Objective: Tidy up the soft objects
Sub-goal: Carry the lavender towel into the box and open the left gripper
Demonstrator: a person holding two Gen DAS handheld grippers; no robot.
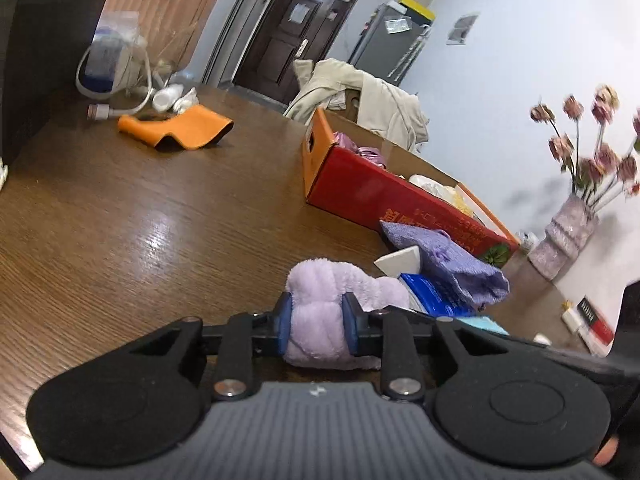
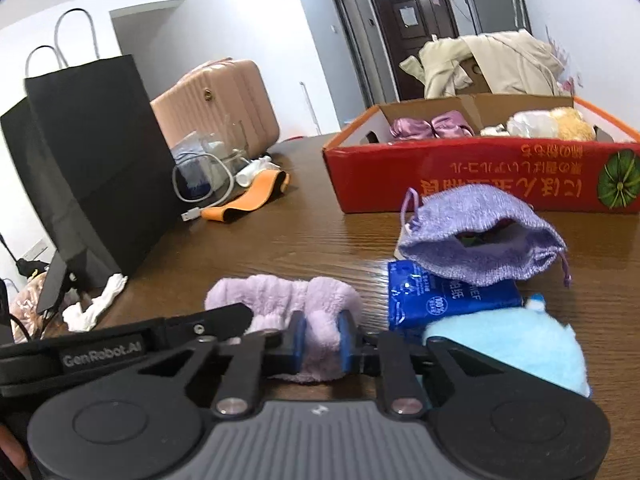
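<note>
A fluffy lilac plush band [image 1: 328, 280] lies on the wooden table [image 1: 140, 220], close in front of both cameras. My left gripper [image 1: 316, 320] is shut on one end of it, blue pads pressing into the pile. My right gripper [image 2: 322, 340] is shut on the other end of the same band [image 2: 272, 296]. A black finger of the left gripper [image 2: 224, 316] reaches in from the left in the right wrist view. Behind stands an open red cardboard box [image 2: 440, 176] holding a pink satin piece [image 2: 432, 126] and pale plush items [image 2: 552, 124].
A purple knitted pouch [image 2: 480, 232] rests on a blue tissue pack [image 2: 440, 300], beside a light blue plush [image 2: 512, 340]. An orange band [image 1: 176, 128], cables and a black paper bag [image 2: 88, 152] stand left. A flower vase [image 1: 564, 236] stands near the right table edge.
</note>
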